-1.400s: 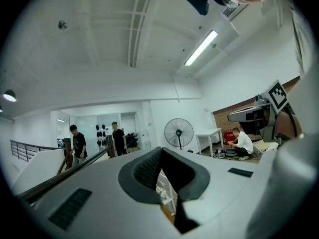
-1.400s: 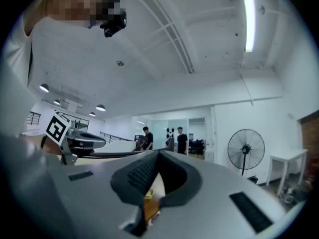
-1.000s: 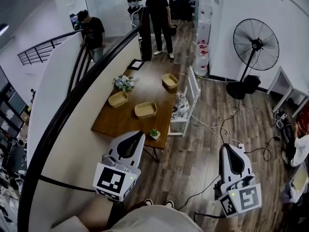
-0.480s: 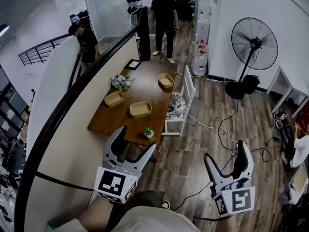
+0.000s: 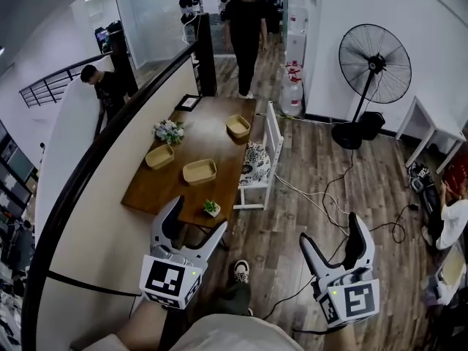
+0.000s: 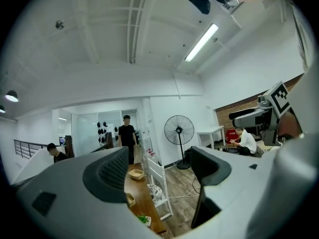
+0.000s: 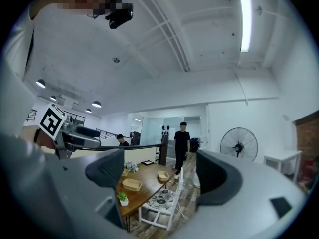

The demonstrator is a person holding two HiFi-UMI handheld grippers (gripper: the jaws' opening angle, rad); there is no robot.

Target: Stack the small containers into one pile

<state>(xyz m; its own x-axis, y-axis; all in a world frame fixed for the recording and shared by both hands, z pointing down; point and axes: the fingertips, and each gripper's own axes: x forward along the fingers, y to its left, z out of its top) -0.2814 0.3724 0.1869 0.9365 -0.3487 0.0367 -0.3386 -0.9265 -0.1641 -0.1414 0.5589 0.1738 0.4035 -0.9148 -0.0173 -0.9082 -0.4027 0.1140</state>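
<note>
The left gripper (image 5: 196,221) is wide open. Its jaws have just been opening, and there is only air between them. The right gripper (image 5: 333,236) is wide open too. Its jaws have also just been opening, and they hold nothing. Both grippers point out level in front of the person, over the wood floor (image 5: 307,159), and are well apart from the table.

The long brown table (image 5: 219,141) stands ahead, beside a low white wall (image 5: 110,218). Three small tan containers sit on it, each apart from the others. None is on top of another. The left container (image 5: 159,156) is on the wall side. The middle container (image 5: 199,171) is near it, to its right and a bit closer to the person. The far container (image 5: 238,126) sits alone by the table's right edge. A bunch of flowers (image 5: 169,131) stands just behind the left container. A tiny potted plant (image 5: 211,208) sits at the near end of the table. A black picture frame (image 5: 188,102) lies at the far end.

A white chair (image 5: 272,134) with a spotted cushion (image 5: 254,165) stands at the right side of the table. A big black fan (image 5: 374,64) stands by the wall on the right. A person in black (image 5: 245,28) stands past the far end of the table. Another person (image 5: 102,86) is behind the low wall on the left. A shoe (image 5: 240,270) shows on the floor between the two grippers.
</note>
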